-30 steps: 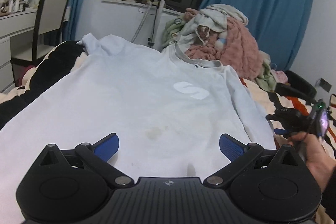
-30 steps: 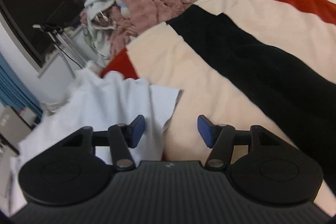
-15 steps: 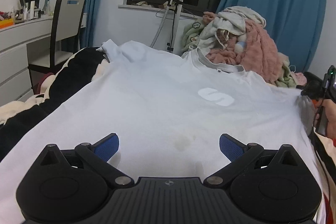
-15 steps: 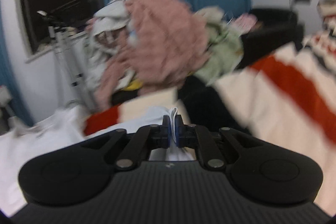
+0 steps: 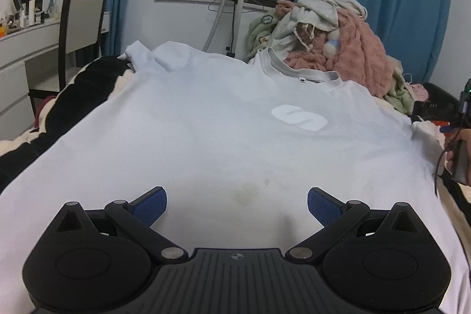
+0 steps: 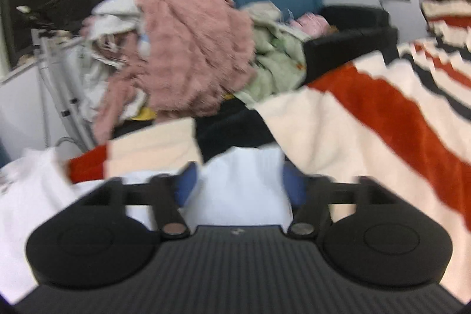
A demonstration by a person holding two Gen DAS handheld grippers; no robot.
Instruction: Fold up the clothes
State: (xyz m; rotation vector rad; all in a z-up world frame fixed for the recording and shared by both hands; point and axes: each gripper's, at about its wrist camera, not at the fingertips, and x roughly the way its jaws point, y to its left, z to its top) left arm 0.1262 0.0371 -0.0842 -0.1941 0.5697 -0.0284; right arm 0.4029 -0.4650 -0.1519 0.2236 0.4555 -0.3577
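Observation:
A pale white T-shirt [image 5: 212,131] with a white chest logo [image 5: 298,117] lies spread front-up on the bed, collar toward the far end. My left gripper [image 5: 237,206] hovers open over its lower part, blue pads wide apart and nothing between them. In the right wrist view my right gripper [image 6: 240,181] is open, and a white sleeve [image 6: 244,181] of the shirt lies between and beyond its blue pads on the striped blanket. That right gripper shows at the left wrist view's right edge, held by a hand [image 5: 459,149].
A heap of clothes, pink fleece [image 5: 353,55] on top, rises past the collar; it also fills the right wrist view [image 6: 188,55]. A red, cream and black striped blanket [image 6: 368,125] covers the bed. A chair [image 5: 79,19] and white dresser stand left; a garment steamer pole [image 5: 235,8] is by the window.
My right gripper was open, then shut on the sleeve half a second ago, and is open again with the sleeve lying flat. The shirt's right side now lies spread out.

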